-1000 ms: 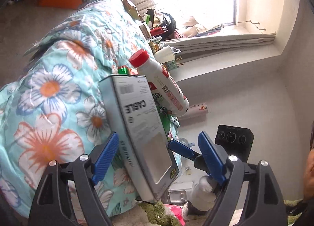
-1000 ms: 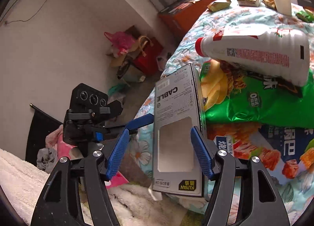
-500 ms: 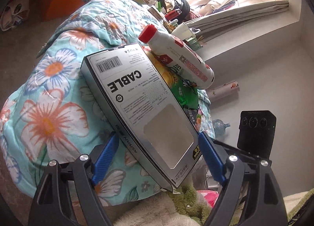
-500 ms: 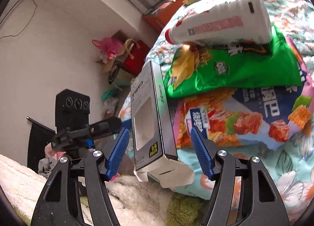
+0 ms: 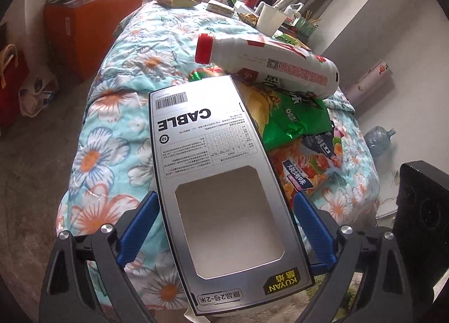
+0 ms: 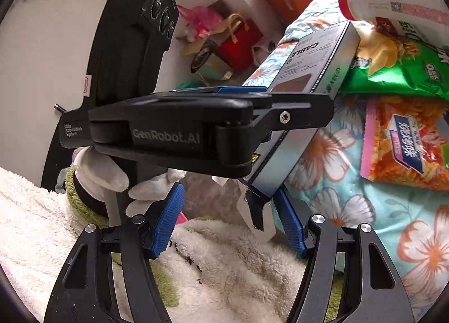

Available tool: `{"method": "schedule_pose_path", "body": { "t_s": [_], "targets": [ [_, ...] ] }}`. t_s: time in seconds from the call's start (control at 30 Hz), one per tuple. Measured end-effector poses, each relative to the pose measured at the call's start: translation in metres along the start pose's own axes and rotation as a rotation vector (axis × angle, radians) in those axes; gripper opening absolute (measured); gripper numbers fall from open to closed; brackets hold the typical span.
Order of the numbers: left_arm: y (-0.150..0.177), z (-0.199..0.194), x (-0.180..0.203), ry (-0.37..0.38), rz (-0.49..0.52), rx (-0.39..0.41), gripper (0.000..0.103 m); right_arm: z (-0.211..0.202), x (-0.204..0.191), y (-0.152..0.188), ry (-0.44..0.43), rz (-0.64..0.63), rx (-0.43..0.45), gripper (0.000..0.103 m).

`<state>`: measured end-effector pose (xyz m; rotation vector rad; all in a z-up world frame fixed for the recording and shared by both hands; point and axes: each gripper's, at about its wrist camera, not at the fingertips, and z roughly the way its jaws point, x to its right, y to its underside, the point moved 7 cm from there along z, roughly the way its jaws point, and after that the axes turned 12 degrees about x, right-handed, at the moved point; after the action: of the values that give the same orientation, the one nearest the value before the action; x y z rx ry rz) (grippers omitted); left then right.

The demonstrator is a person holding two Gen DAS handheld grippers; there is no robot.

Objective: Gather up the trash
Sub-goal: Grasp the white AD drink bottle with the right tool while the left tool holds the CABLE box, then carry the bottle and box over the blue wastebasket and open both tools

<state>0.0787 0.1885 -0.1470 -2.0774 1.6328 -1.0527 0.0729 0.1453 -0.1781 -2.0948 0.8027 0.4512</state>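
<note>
A grey carton marked CABLE [image 5: 207, 154] lies face up between the blue pads of my left gripper [image 5: 224, 199], whose jaws are opening. Both pads still touch its long edges. In the right wrist view that same left gripper [image 6: 291, 98] crosses the frame sideways, clamped around the carton [image 6: 317, 53], with a white-gloved hand [image 6: 101, 171] on its handle. My right gripper [image 6: 228, 191] is open below it. The carton's torn lower flap hangs between its pads, close to the right one and clear of the left. A white red-capped bottle [image 5: 269, 64] rests on a green snack bag [image 5: 291, 118].
An orange snack bag [image 5: 306, 165] lies on the flower-print quilt [image 5: 126, 115]. At the far end of the bed are a paper cup [image 5: 269, 20] and wrappers. An orange box [image 5: 84, 22] and bags stand on the floor. A fluffy white blanket [image 6: 238, 267] lies under the right gripper.
The left gripper rolled, so the carton now lies flat and face up across its jaws. The right gripper drew back and down, and the left gripper now fills its view.
</note>
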Motion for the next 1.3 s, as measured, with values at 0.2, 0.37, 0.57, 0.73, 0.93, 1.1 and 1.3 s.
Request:
{"method": "schedule_pose_path", "body": {
  "t_s": [0.2, 0.37, 0.57, 0.73, 0.93, 1.1, 1.3],
  "targets": [
    [0.004, 0.018, -0.003, -0.019, -0.021, -0.048, 0.094, -0.072, 0.034, -0.025, 0.151, -0.042, 0.137, 0.067],
    [0.001, 0.021, -0.005, -0.012, -0.026, -0.044, 0.094, -0.122, 0.038, -0.089, 0.312, -0.279, 0.217, 0.083],
    [0.000, 0.017, -0.009, 0.017, -0.074, -0.012, 0.094, -0.099, 0.063, -0.168, 0.380, -0.525, 0.098, 0.091],
    [0.000, 0.011, -0.013, 0.073, -0.110, 0.022, 0.093, -0.036, 0.112, -0.183, 0.429, -0.563, -0.180, 0.091],
    [0.001, 0.004, -0.014, 0.138, -0.114, 0.060, 0.092, -0.002, 0.149, -0.161, 0.429, -0.479, -0.366, 0.085],
    [-0.002, -0.002, -0.014, 0.137, -0.083, 0.089, 0.091, -0.026, 0.151, -0.161, 0.426, -0.388, -0.273, 0.072],
    [-0.013, -0.021, -0.019, 0.118, -0.077, 0.154, 0.090, -0.097, 0.152, -0.167, 0.413, -0.187, -0.023, 0.062]
  ]
}}
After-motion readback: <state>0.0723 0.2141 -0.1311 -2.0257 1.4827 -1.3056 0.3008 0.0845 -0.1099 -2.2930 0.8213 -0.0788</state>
